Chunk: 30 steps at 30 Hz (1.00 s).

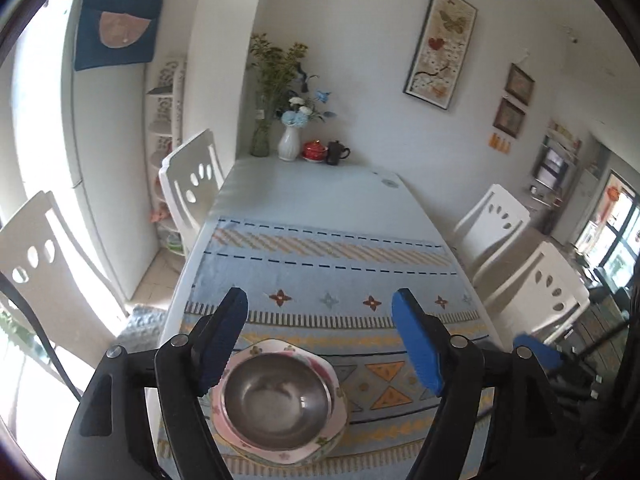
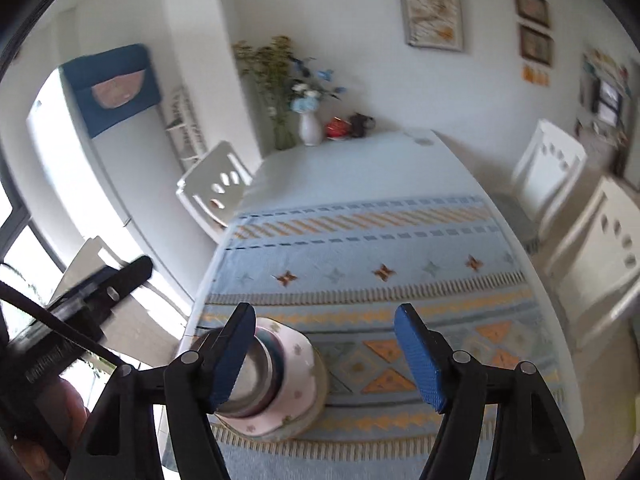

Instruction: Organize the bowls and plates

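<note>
A steel bowl (image 1: 277,400) sits inside a pink floral plate (image 1: 336,412) on the patterned cloth near the table's front left. My left gripper (image 1: 320,344) is open and empty, held just above and behind the stack. In the right wrist view the same steel bowl (image 2: 260,372) and floral plate (image 2: 298,376) lie low left, partly behind my left fingertip (image 2: 232,356). My right gripper (image 2: 326,354) is open and empty, to the right of the stack. The left gripper (image 2: 100,292) shows at the far left there.
A blue patterned tablecloth (image 1: 328,280) covers the near half of the white table (image 1: 312,184). Vases (image 1: 289,142), a red pot (image 1: 313,151) and a dark teapot (image 1: 335,153) stand at the far edge. White chairs (image 1: 192,180) flank both sides (image 1: 496,216).
</note>
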Available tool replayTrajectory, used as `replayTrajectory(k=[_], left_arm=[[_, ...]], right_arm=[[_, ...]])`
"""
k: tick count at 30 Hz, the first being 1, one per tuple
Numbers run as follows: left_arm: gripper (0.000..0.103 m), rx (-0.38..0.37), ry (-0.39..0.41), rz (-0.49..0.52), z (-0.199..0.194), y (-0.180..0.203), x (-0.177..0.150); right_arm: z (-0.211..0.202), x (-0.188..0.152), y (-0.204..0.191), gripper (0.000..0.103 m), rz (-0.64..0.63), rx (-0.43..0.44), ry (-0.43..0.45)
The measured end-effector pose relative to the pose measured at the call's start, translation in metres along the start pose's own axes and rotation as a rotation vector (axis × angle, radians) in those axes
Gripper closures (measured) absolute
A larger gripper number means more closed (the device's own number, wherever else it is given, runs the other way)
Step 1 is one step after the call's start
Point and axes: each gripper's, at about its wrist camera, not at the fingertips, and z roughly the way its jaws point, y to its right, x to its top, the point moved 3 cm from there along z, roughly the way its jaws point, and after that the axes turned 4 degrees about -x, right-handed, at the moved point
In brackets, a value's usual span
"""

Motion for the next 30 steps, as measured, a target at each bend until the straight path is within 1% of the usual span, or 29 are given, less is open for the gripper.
replayTrajectory(k=[2, 3, 4, 7, 9, 12, 16, 22, 30], left_arm=[[0.025, 0.052, -0.024, -0.017, 0.004, 0.008, -0.002], [0.024, 0.082, -0.047, -0.029, 0.007, 0.013, -0.005], [0.024, 0.093, -0.067, -0.038, 0.007, 0.019, -0.01], [0.024, 0.084, -0.151, -0.057, 0.014, 0.039, -0.029], [0.024, 0.092, -0.18, -0.062, 0.015, 0.051, -0.04], [0.024, 0.124, -0.182, -0.023, 0.01, 0.073, -0.053], [0.024, 0.168, -0.166, 0.032, 0.001, 0.099, -0.059], [0.024, 0.179, -0.164, 0.041, -0.001, 0.125, -0.063], [0.024, 0.198, -0.151, 0.068, -0.003, 0.153, -0.062]], right_arm=[[-0.002, -0.003, 0.015, 0.033, 0.007, -0.014, -0.025], [-0.002, -0.004, 0.022, 0.033, 0.003, -0.025, -0.043], [-0.003, -0.006, 0.03, 0.033, 0.0, -0.034, -0.06], [-0.011, -0.01, 0.056, 0.033, 0.007, -0.06, -0.081], [-0.016, -0.016, 0.074, 0.033, 0.026, -0.074, -0.081], [-0.022, -0.022, 0.096, 0.033, 0.05, -0.053, -0.104], [-0.029, -0.026, 0.119, 0.033, 0.08, -0.037, -0.117], [-0.037, -0.038, 0.14, 0.033, 0.086, -0.01, -0.132], [-0.044, -0.043, 0.161, 0.033, 0.083, 0.002, -0.125]])
